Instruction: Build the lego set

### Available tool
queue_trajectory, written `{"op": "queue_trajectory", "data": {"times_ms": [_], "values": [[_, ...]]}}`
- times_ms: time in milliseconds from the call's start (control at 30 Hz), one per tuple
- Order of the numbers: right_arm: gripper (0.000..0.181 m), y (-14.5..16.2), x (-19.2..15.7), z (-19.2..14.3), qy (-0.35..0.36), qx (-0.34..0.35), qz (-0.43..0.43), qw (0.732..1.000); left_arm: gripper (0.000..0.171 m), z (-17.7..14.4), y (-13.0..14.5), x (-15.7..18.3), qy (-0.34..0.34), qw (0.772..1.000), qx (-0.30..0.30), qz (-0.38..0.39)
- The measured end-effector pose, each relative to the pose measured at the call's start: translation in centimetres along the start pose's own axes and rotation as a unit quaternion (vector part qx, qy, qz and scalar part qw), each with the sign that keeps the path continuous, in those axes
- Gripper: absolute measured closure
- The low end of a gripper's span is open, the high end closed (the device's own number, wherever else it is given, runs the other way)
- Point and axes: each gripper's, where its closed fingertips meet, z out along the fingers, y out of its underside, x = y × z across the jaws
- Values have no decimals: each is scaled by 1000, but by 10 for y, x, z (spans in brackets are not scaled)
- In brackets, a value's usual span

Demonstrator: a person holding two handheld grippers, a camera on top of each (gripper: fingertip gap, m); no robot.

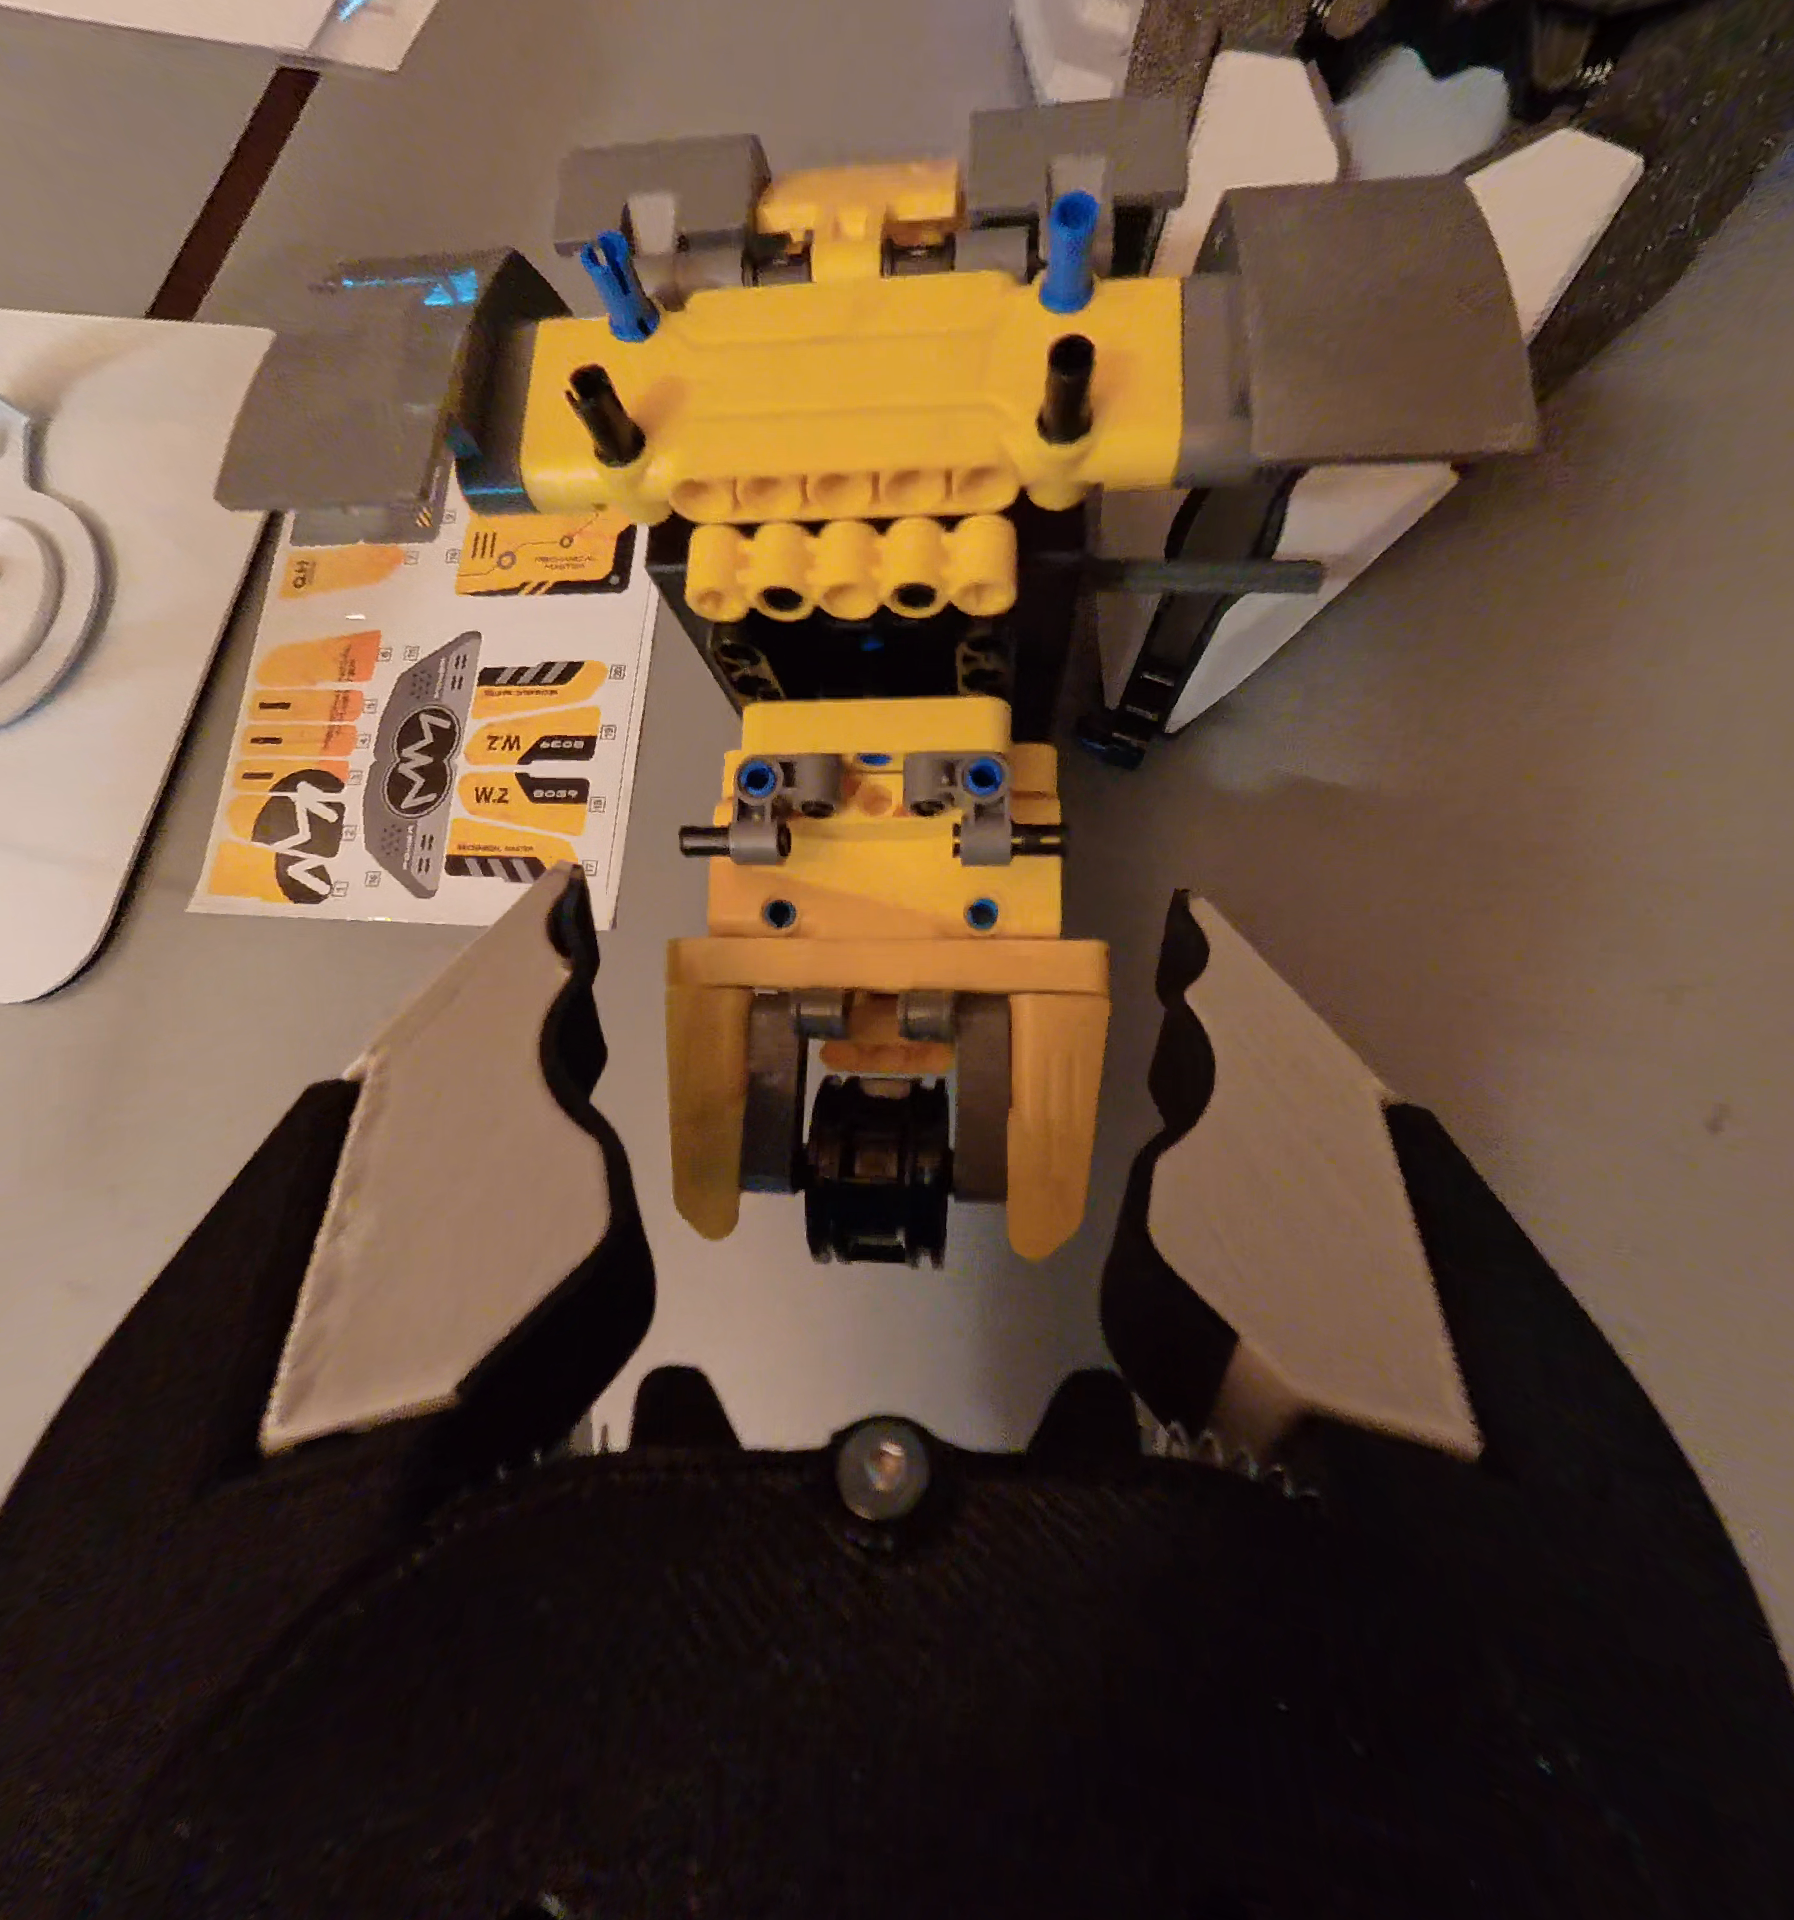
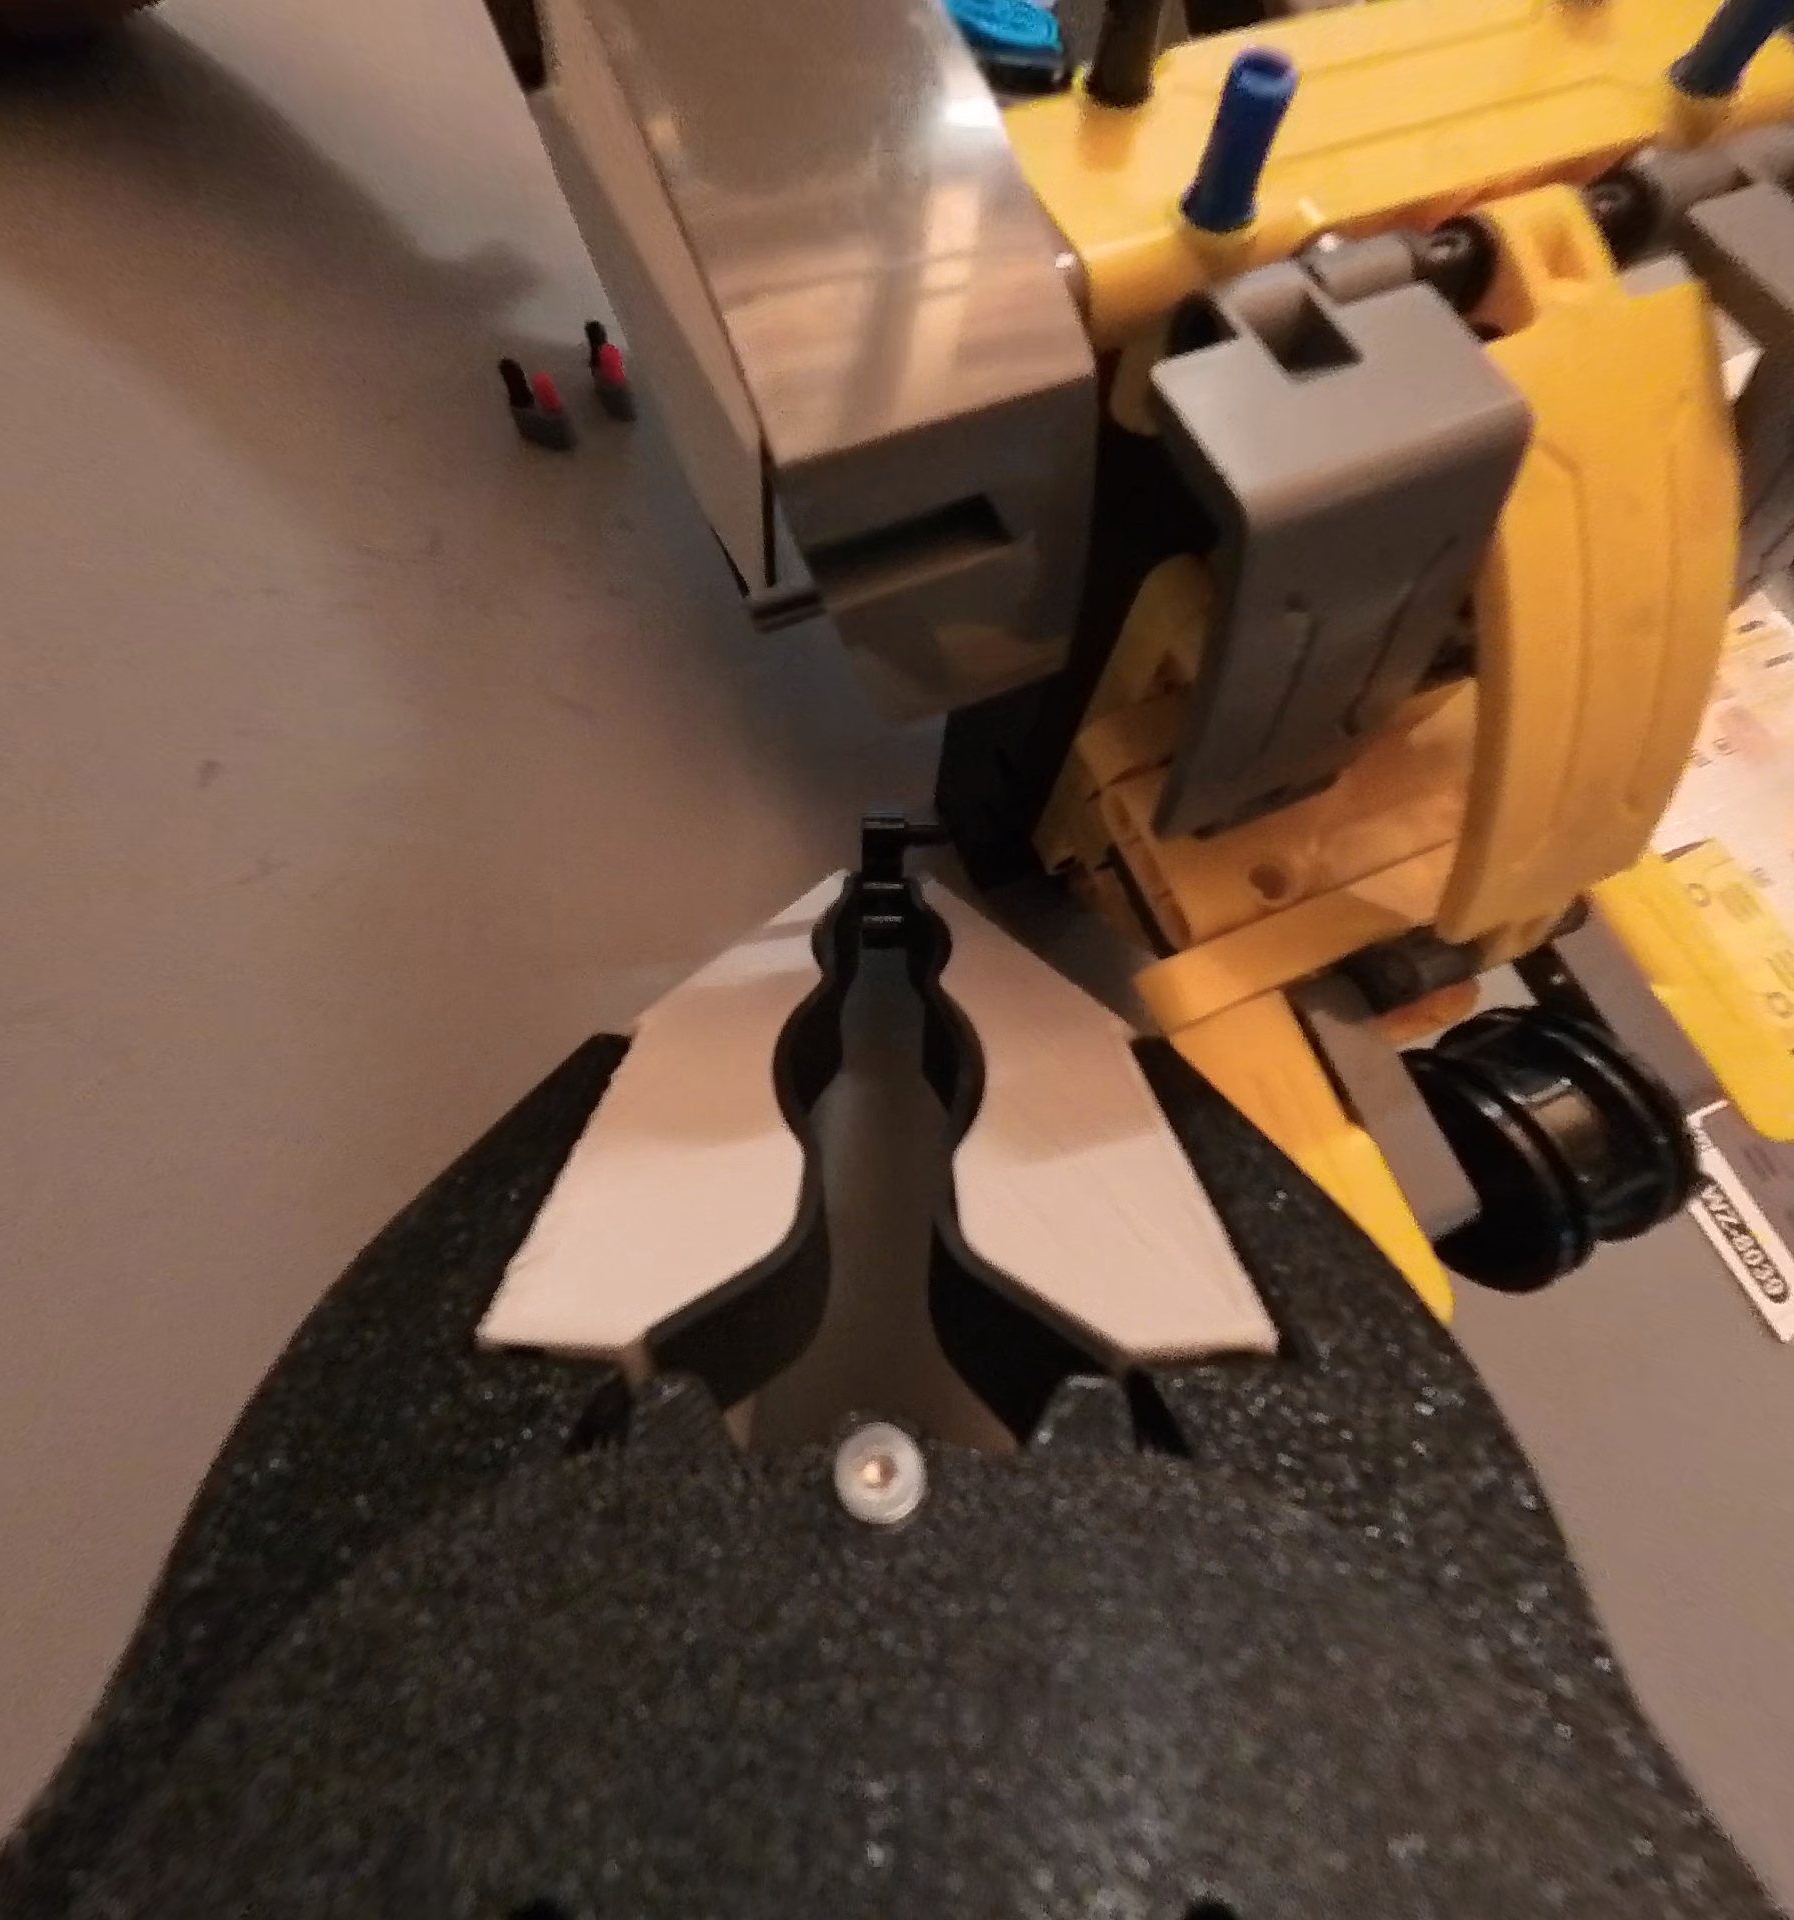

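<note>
Your left gripper (image 1: pixel 877 904) is gaping wide around the near end of the yellow model (image 1: pixel 877 582), touching nothing; the sticker sheet (image 1: pixel 425 727) is lying just left of the model. Your right gripper (image 2: pixel 888 883) is pinching a small black pin (image 2: pixel 888 868) beside the model's base

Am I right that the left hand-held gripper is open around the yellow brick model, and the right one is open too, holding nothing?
Not quite. The right wrist view shows the right hand-held gripper shut on a small black pin. The left hand-held gripper is open around the yellow brick model.
</note>
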Motion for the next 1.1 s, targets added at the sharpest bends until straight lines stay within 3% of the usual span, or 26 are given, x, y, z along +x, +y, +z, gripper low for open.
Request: {"op": "queue_trajectory", "data": {"times_ms": [400,700,1100], "values": [[173,21,5,-3,48,-50,21,997,82,0,6,-4,3,1000,14,-15],[164,17,5,-7,63,-36,43,996,82,1,5,-5,4,1000,19,-22],[174,7,13,-3,117,-41,28,992,84,7,3,-2,9,1000,19,-20]]}}
